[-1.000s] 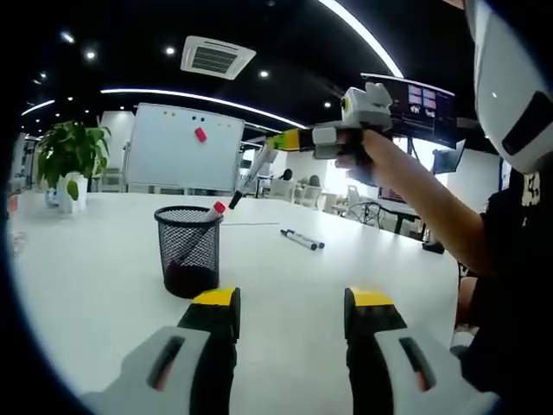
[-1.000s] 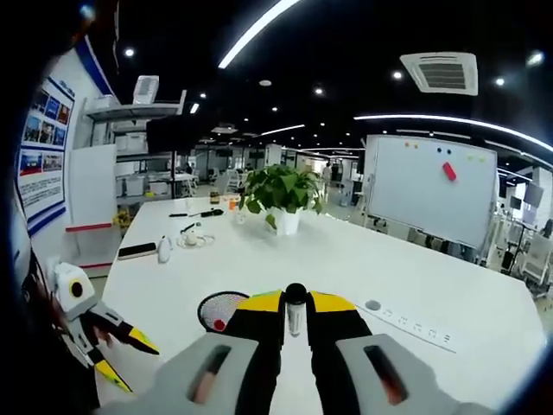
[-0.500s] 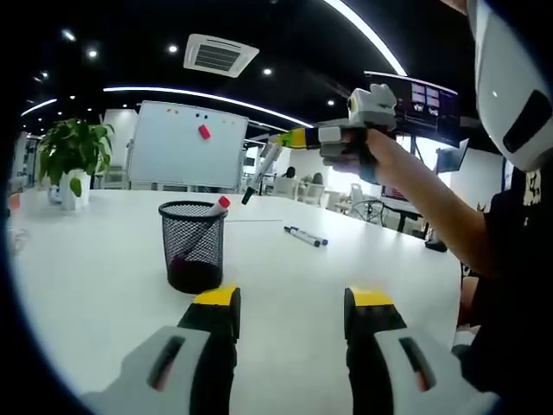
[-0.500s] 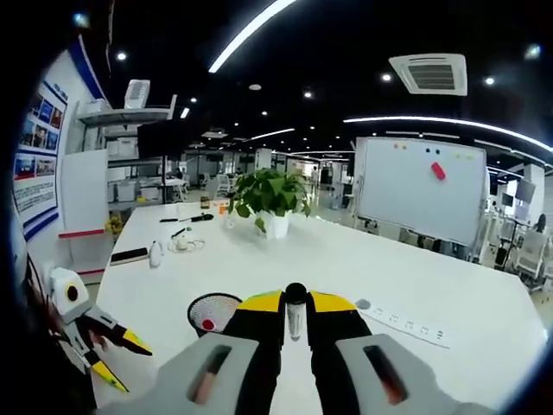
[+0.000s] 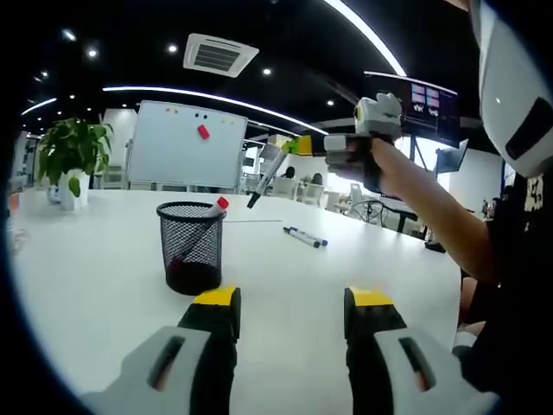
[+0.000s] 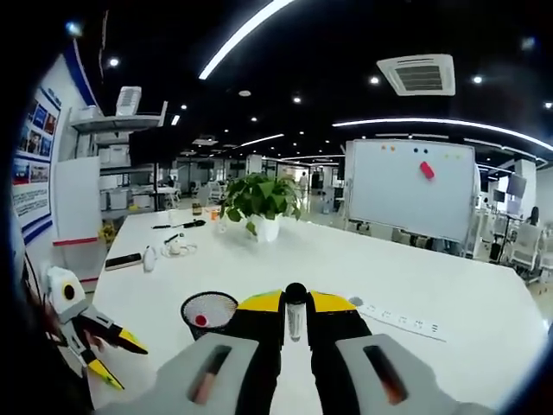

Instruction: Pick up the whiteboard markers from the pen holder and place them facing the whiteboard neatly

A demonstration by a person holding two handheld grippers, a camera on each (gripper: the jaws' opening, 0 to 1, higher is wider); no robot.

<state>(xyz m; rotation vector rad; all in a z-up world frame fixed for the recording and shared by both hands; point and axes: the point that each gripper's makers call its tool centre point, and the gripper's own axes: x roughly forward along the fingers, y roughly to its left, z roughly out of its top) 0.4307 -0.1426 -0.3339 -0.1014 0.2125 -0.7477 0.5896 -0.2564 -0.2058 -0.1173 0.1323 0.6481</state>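
My right gripper [image 6: 295, 313] pinches 1 marker [image 6: 295, 309] between its yellow-tipped jaws, held up above the table [image 6: 346, 259]. In the left gripper view that marker [image 5: 264, 178] hangs tilted in the air beyond the holder [image 5: 192, 246]. My left gripper [image 5: 292, 316] is spread with nothing between its jaws, low over the table near the holder. 1 red-capped marker [image 5: 204, 226] leans inside the mesh holder. 2 markers [image 5: 304, 237] lie side by side on the table to its right. The whiteboard [image 5: 181, 147] stands beyond the table, a plant [image 5: 69, 156] at the left.
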